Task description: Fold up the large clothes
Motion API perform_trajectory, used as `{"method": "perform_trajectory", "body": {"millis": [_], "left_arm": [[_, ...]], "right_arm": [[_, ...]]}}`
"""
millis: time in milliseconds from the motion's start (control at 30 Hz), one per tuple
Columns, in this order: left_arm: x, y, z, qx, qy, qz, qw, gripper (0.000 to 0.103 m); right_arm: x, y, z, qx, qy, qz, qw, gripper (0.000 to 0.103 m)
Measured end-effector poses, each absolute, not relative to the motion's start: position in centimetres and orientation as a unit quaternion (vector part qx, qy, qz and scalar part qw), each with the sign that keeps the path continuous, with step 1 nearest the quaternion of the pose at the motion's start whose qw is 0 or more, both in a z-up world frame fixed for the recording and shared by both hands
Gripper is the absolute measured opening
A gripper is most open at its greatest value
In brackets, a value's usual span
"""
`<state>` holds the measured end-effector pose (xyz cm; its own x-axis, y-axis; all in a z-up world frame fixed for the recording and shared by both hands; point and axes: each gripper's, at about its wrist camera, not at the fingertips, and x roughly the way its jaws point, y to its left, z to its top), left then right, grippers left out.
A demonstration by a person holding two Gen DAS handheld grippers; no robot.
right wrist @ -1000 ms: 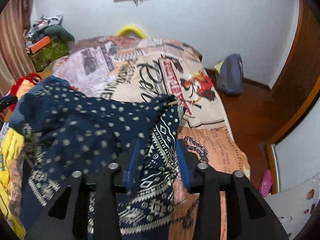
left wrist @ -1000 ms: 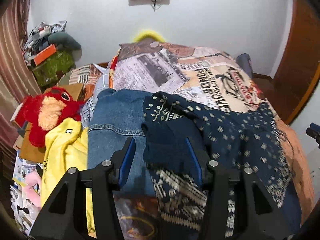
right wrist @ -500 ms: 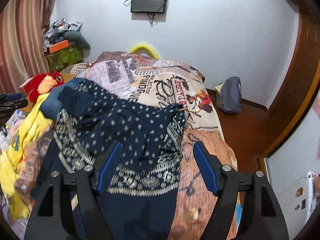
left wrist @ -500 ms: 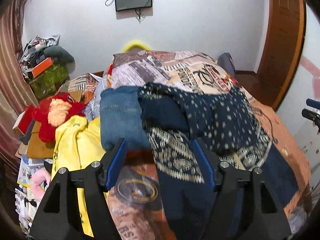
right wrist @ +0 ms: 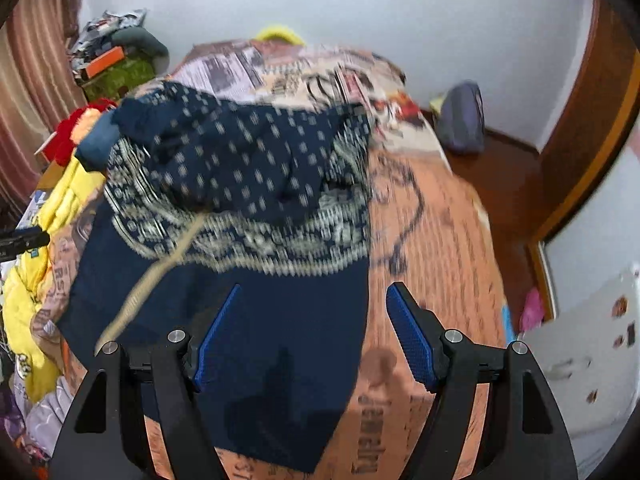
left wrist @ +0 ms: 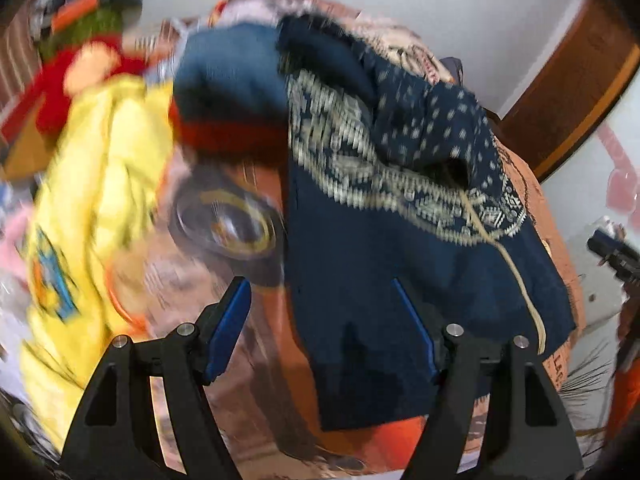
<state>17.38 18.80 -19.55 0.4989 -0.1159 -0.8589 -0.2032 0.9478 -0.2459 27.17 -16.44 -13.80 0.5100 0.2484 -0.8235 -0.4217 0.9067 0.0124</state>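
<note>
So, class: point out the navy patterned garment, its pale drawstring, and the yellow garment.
navy patterned garment (right wrist: 288, 320): right wrist view, on its plain lower panel.
pale drawstring (right wrist: 160, 272): right wrist view, midway along the cord.
yellow garment (left wrist: 100, 168): left wrist view, on its blurred upper folds.

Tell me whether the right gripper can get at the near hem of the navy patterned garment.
Probably yes. The right gripper hangs open just above the navy garment, nothing lies between them.

Garment (right wrist: 280, 320) on bed (right wrist: 432, 240); jacket (left wrist: 100, 168) left.
</note>
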Motion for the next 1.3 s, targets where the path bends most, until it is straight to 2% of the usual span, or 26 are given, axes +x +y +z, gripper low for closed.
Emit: {"method": "perform_trajectory", "body": {"millis": [167, 433, 600, 700, 767, 867, 933, 1033, 1300], "left_arm": [[16.5, 19.1, -23.6, -0.232, 0.530, 0.014, 0.815, 0.071], [16.2, 18.9, -27.2, -0.311, 0.546, -0.015, 0.778, 0.071], [16.7, 18.2, -28.6, -0.353, 0.539, -0.039, 0.764, 0.071], [17.0, 17.8, -28.8, -0.359, 0.533, -0.042, 0.765, 0.065], [17.3, 17.6, -28.6, -0.359, 0.529, -0.050, 0.767, 0.057], [17.6, 17.4, -28.2, -0.357, 0.525, -0.058, 0.770, 0.037], [17.8, 17.5, -28.1, -0.352, 0.525, -0.055, 0.773, 0.017], [17.9, 17.6, -27.5, -0.347, 0.518, -0.052, 0.780, 0.014], [18.2, 17.0, -22.5, -0.302, 0.470, -0.054, 0.828, 0.012]], "right_arm": [[27.2, -18.4, -17.1, -0.054, 0.510, 0.181, 0.839, 0.071], [27.6, -19.7, -20.9, 0.033, 0.572, 0.190, 0.797, 0.071], [28.4, -19.6, -21.9, 0.085, 0.582, 0.223, 0.777, 0.071], [29.0, -19.4, -22.7, 0.098, 0.580, 0.227, 0.776, 0.071], [29.2, -19.2, -22.8, 0.098, 0.575, 0.231, 0.779, 0.070], [29.2, -18.9, -22.6, 0.097, 0.573, 0.244, 0.777, 0.053], [29.4, -18.9, -22.5, 0.098, 0.573, 0.244, 0.776, 0.035], [29.7, -18.9, -22.3, 0.102, 0.574, 0.240, 0.776, 0.012], [30.4, -18.3, -18.7, 0.111, 0.521, 0.264, 0.804, 0.009]]}}
